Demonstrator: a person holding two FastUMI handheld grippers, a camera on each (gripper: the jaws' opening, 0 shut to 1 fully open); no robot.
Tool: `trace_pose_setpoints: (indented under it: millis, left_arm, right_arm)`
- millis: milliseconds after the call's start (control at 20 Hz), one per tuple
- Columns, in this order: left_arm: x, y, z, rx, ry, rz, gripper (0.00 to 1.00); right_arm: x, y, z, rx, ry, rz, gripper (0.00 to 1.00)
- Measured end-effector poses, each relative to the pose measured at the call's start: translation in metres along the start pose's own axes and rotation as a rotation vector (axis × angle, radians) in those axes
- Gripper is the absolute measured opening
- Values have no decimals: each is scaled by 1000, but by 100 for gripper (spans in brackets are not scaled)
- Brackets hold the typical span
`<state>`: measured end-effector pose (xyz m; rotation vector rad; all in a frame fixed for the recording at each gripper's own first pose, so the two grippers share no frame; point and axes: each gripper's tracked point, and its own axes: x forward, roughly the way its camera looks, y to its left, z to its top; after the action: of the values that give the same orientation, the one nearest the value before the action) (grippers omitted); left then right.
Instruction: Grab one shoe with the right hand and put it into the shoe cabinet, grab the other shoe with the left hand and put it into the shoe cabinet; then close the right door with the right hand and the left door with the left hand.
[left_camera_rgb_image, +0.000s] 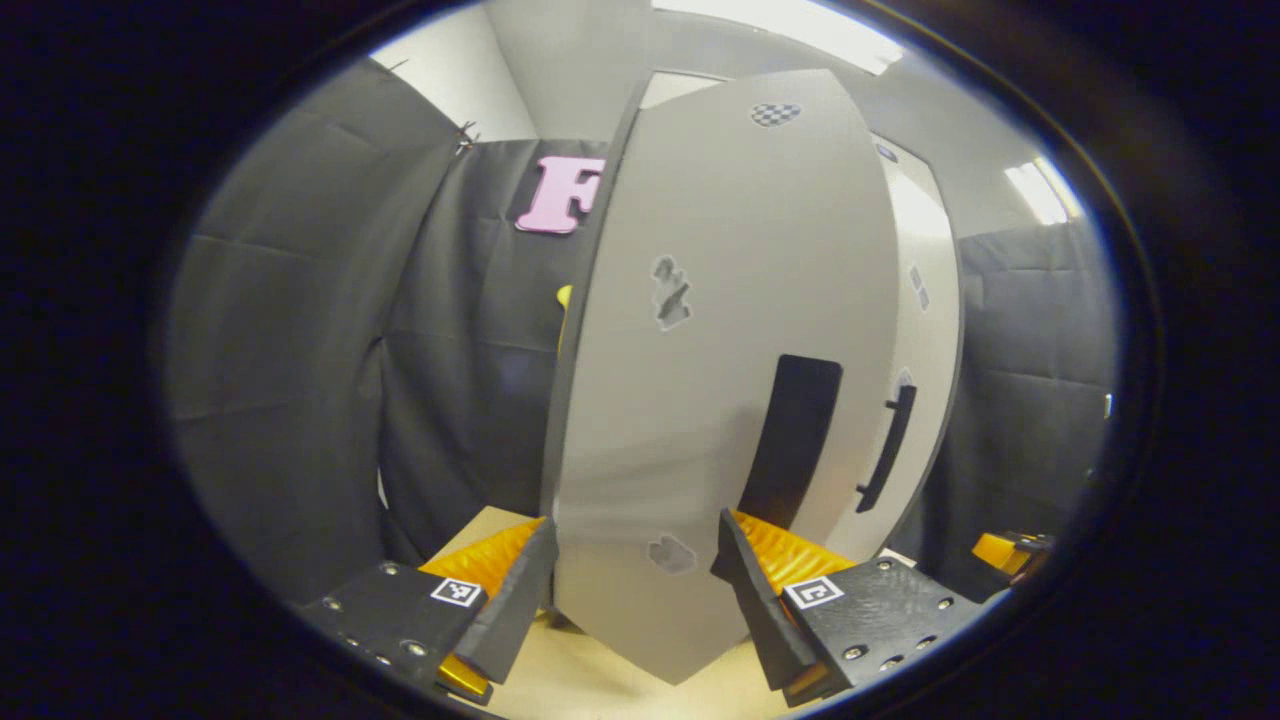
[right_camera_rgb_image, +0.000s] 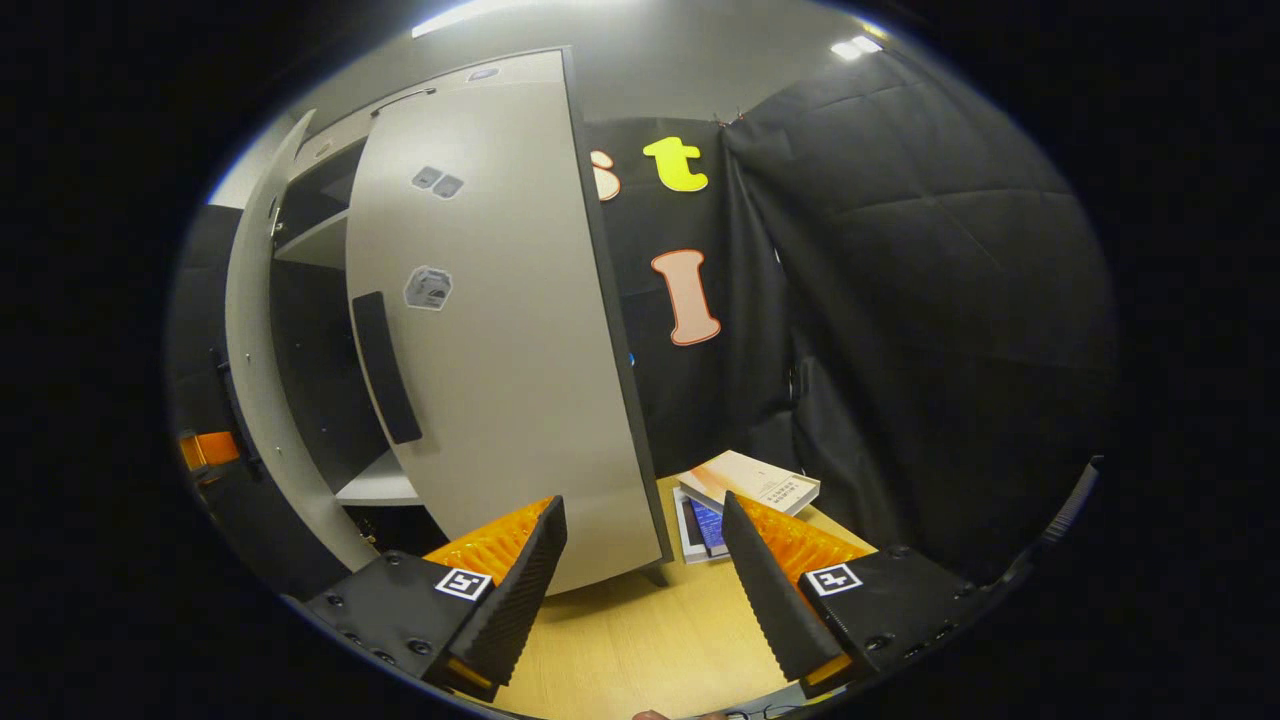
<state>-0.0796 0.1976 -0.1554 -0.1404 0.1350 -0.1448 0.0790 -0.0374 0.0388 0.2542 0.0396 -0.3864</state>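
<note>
Looking along my left gripper (left_camera_rgb_image: 635, 590), I see its two fingers spread wide with nothing between them. Right in front stands the left door (left_camera_rgb_image: 720, 380), very close and tall. It is swung out toward me, so I see its flat face. Its black handle (left_camera_rgb_image: 795, 440) runs up and down, just above my right-hand finger. Past it, farther right, is the right door (left_camera_rgb_image: 925, 350) with its own long handle (left_camera_rgb_image: 888, 450). The edge of the other gripper (left_camera_rgb_image: 1005, 552) peeks in low at the far right.

Along my right gripper (right_camera_rgb_image: 645, 580), the fingers are spread wide too, holding nothing. The cabinet (right_camera_rgb_image: 250, 330) sits to the left, with shelves (right_camera_rgb_image: 380, 488) showing inside. The right door (right_camera_rgb_image: 500, 330) stands open in front, a bit left of my fingers, with its dark handle (right_camera_rgb_image: 385, 365) standing upright. Some books (right_camera_rgb_image: 745, 485) lie on the table (right_camera_rgb_image: 640, 640) just right of the door's bottom edge, beside the black cloth.

I cannot see the shoes, so I think they may be inside already. Both doors are still open. The right door comes first, I think, and my right gripper is nearest to it. The door must swing left to shut. The books lie outside that swing, so nothing seems to block it.
</note>
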Motion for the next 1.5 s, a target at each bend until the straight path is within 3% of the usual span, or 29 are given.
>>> trace_pose_setpoints:
  millis: [150, 250, 400, 650, 850, 1200, 1300, 1500]
  left_arm:
    - [6, -37, -6, 56, -10, -4, 89]
    - [0, -49, -16, 55, -13, 33, 89]
    - [-9, -85, -45, 43, 31, 3, 89]
    - [-40, -119, -68, 146, 68, 34, 89]
    - [-69, -133, -61, 181, 32, -5, 93]
    - [-119, -102, -57, 138, -17, -76, 89]
    - [-137, -80, -59, 121, -57, -60, 93]
    - [-169, -47, -61, 80, -89, -20, 89]
  right_arm:
    - [14, -20, -2, 8, 18, 7, 98]
    - [19, -33, -4, 24, 29, 19, 98]
    - [31, -50, -16, 36, 54, 28, 98]
    - [47, -43, -44, 46, 143, 140, 98]
    - [40, -26, -32, 19, 102, 195, 98]
    - [-18, -2, -11, -2, 25, 192, 98]
    - [-35, 0, -21, -40, 27, 202, 98]
    - [-66, -6, -19, -90, -41, 152, 98]
